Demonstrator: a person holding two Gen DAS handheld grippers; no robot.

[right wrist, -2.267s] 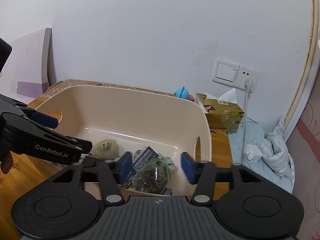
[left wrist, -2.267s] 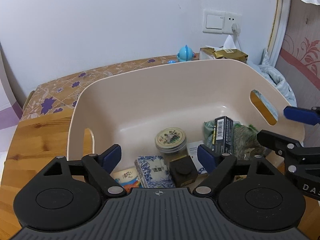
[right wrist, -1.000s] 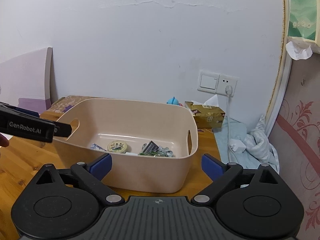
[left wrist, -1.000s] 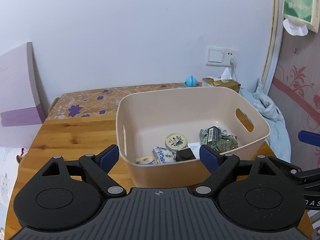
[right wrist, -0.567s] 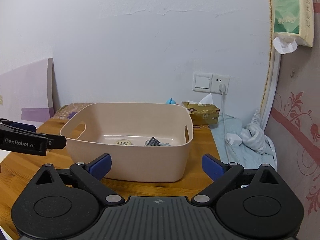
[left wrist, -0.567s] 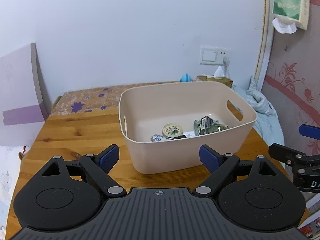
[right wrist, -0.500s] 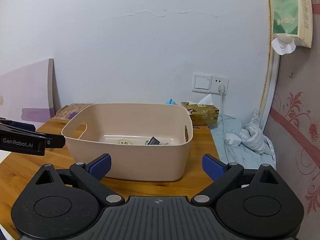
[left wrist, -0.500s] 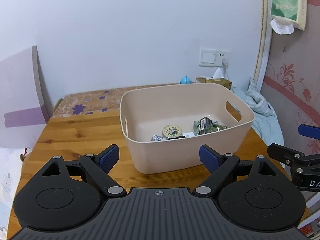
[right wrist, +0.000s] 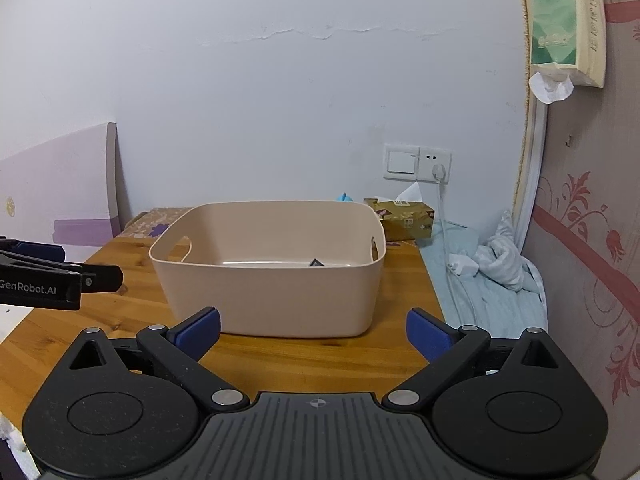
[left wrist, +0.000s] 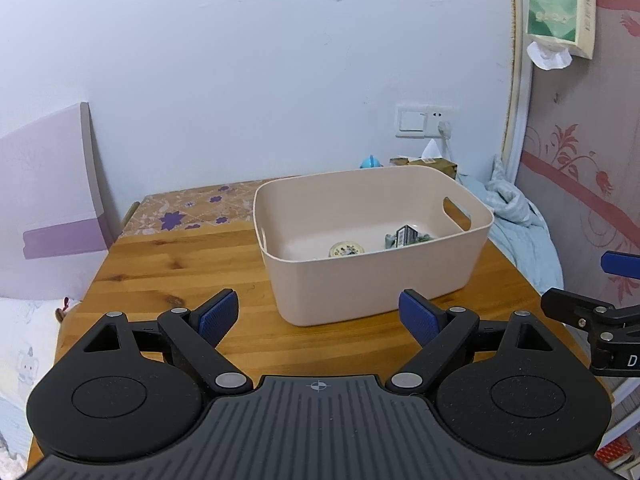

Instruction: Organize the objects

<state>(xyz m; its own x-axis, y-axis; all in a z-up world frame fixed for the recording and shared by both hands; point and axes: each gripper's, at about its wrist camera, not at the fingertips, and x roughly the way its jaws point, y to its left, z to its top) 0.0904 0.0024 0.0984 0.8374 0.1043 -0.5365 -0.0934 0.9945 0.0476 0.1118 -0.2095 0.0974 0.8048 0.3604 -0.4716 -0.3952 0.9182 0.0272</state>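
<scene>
From the left wrist cam we look down into the beige bin [left wrist: 372, 240] and see its contents: a round tin w/ a printed lid [left wrist: 346, 249] near the middle of the floor, and a dark packet on green wrappers [left wrist: 406, 236] toward the bin's right handle side. The right wrist cam sits lower, so we get mostly the bin's outer wall [right wrist: 272, 296]; only a dark corner of the packet [right wrist: 317, 263] shows over the rim. That view gives us more of what's right of the bin: a gold tissue box [right wrist: 406, 220], a pale blue cloth [right wrist: 488, 280] and a white cable down from the wall socket [right wrist: 434, 164].

Left gripper [left wrist: 319, 314]: blue pads spread wide, nothing between them, short of the bin's near wall, touching nothing. Right gripper [right wrist: 313, 330]: also wide apart, empty, pads just in front of the bin, no contact. Each cam catches the other gripper at its frame edge.

The bin stands on a wooden table [left wrist: 180, 272]. Behind the bin on the left, a patterned mat w/ purple flowers [left wrist: 192, 210]; behind it, a small blue toy [left wrist: 370, 161]. White wall at the back; a purple-and-white board [left wrist: 48, 204] leans left of the table. Above the bin, top right, a hanging tissue holder [right wrist: 564, 28].
</scene>
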